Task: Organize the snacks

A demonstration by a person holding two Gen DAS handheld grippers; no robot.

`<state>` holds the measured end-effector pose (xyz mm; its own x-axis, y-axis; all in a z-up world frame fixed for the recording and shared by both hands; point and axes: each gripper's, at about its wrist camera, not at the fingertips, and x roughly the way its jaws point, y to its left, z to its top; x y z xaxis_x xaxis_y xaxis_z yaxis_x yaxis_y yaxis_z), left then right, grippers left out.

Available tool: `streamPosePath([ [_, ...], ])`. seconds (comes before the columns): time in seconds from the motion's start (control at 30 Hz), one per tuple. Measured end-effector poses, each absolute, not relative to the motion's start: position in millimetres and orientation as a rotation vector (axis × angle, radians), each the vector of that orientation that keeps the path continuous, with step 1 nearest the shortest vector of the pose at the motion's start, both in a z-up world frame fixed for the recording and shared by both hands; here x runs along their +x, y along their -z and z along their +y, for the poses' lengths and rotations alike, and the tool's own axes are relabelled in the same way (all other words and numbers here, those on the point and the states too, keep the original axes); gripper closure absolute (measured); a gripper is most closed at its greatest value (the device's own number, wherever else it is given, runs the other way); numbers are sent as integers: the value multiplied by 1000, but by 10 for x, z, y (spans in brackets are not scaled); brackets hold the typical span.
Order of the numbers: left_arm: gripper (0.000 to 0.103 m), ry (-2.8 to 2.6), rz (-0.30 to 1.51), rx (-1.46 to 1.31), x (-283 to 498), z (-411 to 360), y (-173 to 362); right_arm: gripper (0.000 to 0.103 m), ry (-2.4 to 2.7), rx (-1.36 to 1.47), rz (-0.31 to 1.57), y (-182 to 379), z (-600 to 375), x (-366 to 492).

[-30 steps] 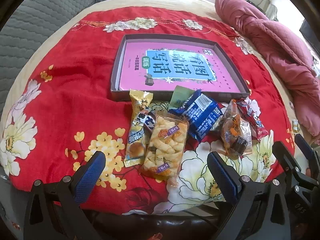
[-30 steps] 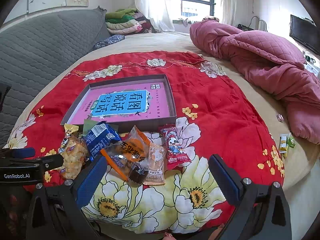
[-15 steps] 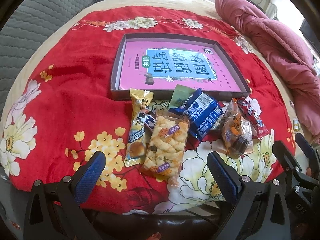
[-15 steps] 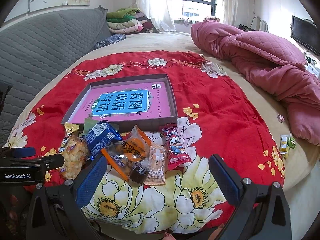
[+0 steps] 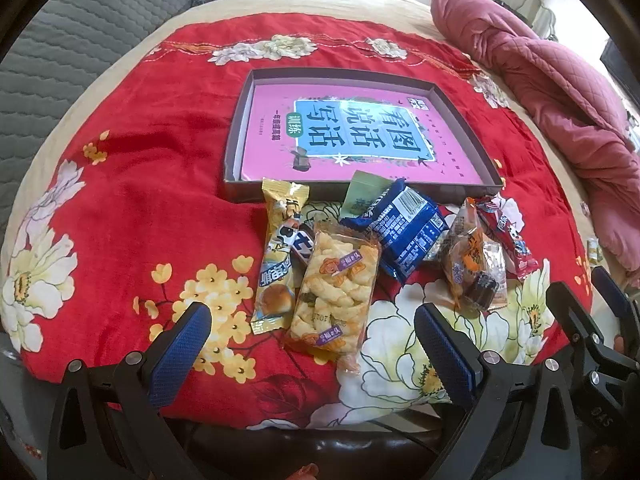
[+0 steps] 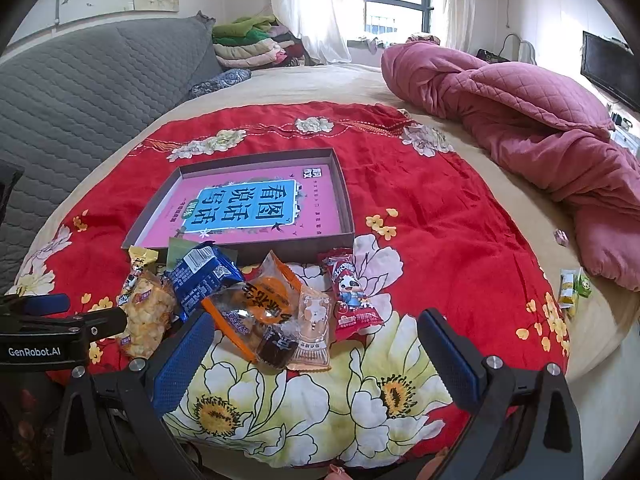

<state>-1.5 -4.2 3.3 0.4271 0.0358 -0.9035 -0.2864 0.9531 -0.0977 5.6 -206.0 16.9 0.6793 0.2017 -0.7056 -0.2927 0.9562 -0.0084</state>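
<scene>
Nearest me, the left tongs [image 5: 310, 344] and right tongs [image 6: 314, 346] both gape wide with nothing between their blue pads, poised over the near edge of the red floral blanket [image 5: 152, 208]. Just beyond lies the snack pile [image 5: 360, 256], puffed-snack bag at 9 o'clock, red packet [image 6: 352, 296] at 3. Behind it, at 12 o'clock, sits the shallow box [image 5: 236, 148] with its pink book [image 5: 360, 136].

Red floral blanket [image 6: 440, 216] is spread over the bed, with a crumpled pink quilt [image 6: 520, 120] far right. Grey quilted headboard [image 6: 80, 92] on the left, folded clothes [image 6: 252, 44] stacked far back by the window [image 6: 392, 0], TV [image 6: 608, 68] far right.
</scene>
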Motion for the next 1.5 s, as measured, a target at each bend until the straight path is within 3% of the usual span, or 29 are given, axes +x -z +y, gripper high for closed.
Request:
streamPosePath([
  [0.9,2,-199,1129,-266,6,-34,34,1,-281,-118,780,-155,-2056,82],
  [1.5,2,-250,1167,-369,63,379,235,1,-289,-61,817,-56,-2137,210],
])
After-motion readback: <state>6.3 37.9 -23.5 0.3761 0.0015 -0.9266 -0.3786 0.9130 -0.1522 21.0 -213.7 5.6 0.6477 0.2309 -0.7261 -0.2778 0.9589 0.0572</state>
